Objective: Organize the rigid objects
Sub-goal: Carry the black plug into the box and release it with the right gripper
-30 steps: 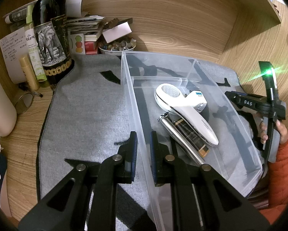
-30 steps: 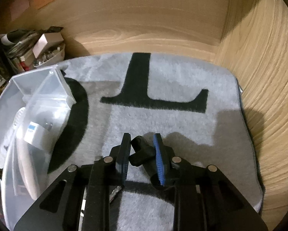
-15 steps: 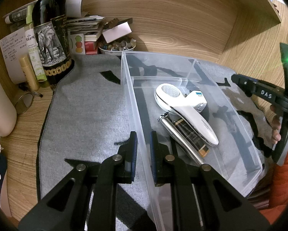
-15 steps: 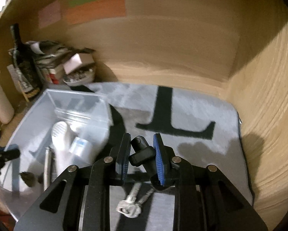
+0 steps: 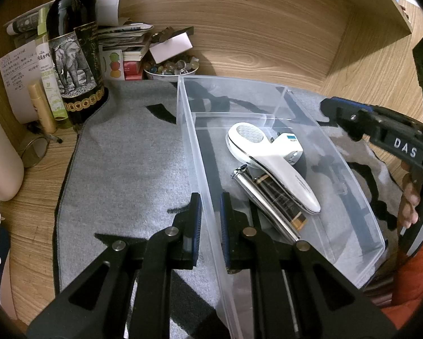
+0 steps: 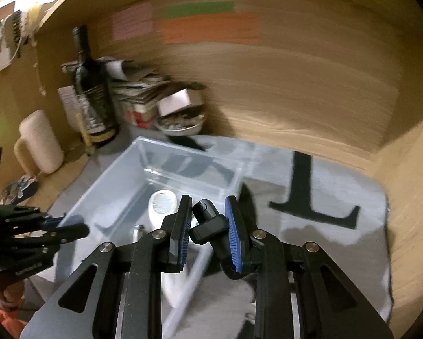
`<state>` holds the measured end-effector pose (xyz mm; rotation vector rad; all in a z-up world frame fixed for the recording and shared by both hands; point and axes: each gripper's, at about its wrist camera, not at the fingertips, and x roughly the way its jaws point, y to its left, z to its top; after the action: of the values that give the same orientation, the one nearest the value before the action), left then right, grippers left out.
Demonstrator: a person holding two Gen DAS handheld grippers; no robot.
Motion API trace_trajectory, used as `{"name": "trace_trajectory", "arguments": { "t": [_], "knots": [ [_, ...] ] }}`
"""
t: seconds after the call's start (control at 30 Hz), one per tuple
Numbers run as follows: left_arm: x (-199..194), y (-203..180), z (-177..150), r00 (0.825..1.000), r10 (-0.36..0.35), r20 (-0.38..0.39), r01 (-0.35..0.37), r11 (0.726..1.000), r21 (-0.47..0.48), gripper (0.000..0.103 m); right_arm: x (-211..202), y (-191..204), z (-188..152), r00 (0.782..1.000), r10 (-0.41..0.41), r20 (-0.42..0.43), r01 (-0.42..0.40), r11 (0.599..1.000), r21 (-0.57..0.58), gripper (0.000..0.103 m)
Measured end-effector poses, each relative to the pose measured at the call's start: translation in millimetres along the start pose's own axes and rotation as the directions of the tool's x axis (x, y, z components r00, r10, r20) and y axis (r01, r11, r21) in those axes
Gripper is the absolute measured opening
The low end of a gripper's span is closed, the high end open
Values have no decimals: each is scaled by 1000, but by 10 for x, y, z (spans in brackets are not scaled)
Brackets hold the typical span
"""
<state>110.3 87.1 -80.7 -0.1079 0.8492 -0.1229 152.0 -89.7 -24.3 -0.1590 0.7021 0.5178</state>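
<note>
only the right hand-held gripper (image 6: 207, 227) view shows its clamped black key fob (image 6: 208, 223).

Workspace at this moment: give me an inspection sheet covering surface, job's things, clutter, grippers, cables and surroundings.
Surface: grey fleece mat with black letters on a wooden desk.
Job's things: clear plastic bin on the mat holds a white handheld massager, a small white charger block and a chrome tube; a black key fob sits in the right gripper.
Clutter: dark wine bottle with elephant label, paper stack, bowl of pebbles, cream mug, all beyond the mat's far left corner.
Grippers: left gripper shut on the bin's near wall; right gripper shut on the fob, above the bin's edge.
Cables: nothing seen.
Surroundings: wooden alcove walls, coloured sticky notes.
</note>
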Motion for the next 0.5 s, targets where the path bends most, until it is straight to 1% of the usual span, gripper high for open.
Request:
{"name": "trace_trajectory", "arguments": {
  "t": [0.27, 0.37, 0.5],
  "knots": [
    [10, -17, 16, 1000, -4, 0, 4, 1000, 1, 12, 144, 237, -54, 995, 80, -53, -82, 996, -43, 22],
    [11, -17, 16, 1000, -5, 1, 5, 1000, 0, 12, 241, 301, -74, 992, 95, -88, -100, 993, -56, 22],
    [16, -20, 17, 1000, -3, 1, 3, 1000, -1, 12, 371, 357, -130, 981, 131, -146, -140, 989, -54, 22]
  ]
}}
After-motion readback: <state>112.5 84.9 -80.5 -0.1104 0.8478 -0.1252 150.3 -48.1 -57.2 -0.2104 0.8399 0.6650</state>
